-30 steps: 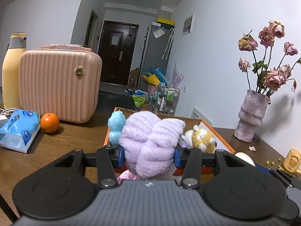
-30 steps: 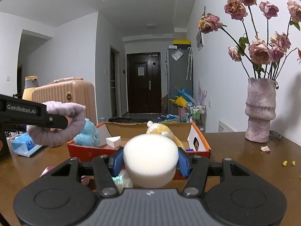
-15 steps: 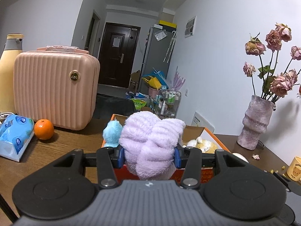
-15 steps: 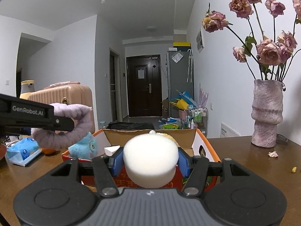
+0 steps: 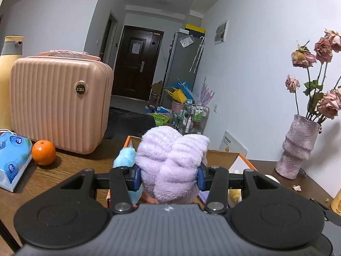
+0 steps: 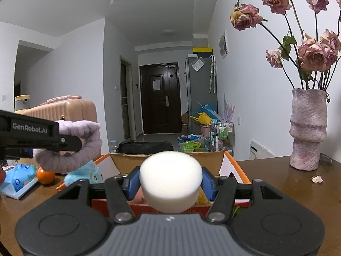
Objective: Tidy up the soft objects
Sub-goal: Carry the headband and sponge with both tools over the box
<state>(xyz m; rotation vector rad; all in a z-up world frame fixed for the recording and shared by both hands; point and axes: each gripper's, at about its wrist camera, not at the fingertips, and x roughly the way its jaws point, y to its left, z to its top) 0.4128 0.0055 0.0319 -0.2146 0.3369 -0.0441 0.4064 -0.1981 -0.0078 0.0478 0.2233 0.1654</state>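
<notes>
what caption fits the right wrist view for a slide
Right gripper clamps a white sponge before the orange box; left gripper holds a purple headband.

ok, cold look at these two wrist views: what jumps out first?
Front and centre in each view is a held soft thing: a fluffy lilac terry headband clamped by the left gripper, and a round white foam sponge by the right gripper. Both hang near the open orange cardboard box; a ribbed pink suitcase stands left.

We see a fluffy lilac terry-cloth headband [image 5: 170, 162], a matt porous white foam puck [image 6: 170, 183], a ribbed glossy pink plastic case [image 5: 57, 106] and a grainy brown wood table [image 5: 70, 166].
</notes>
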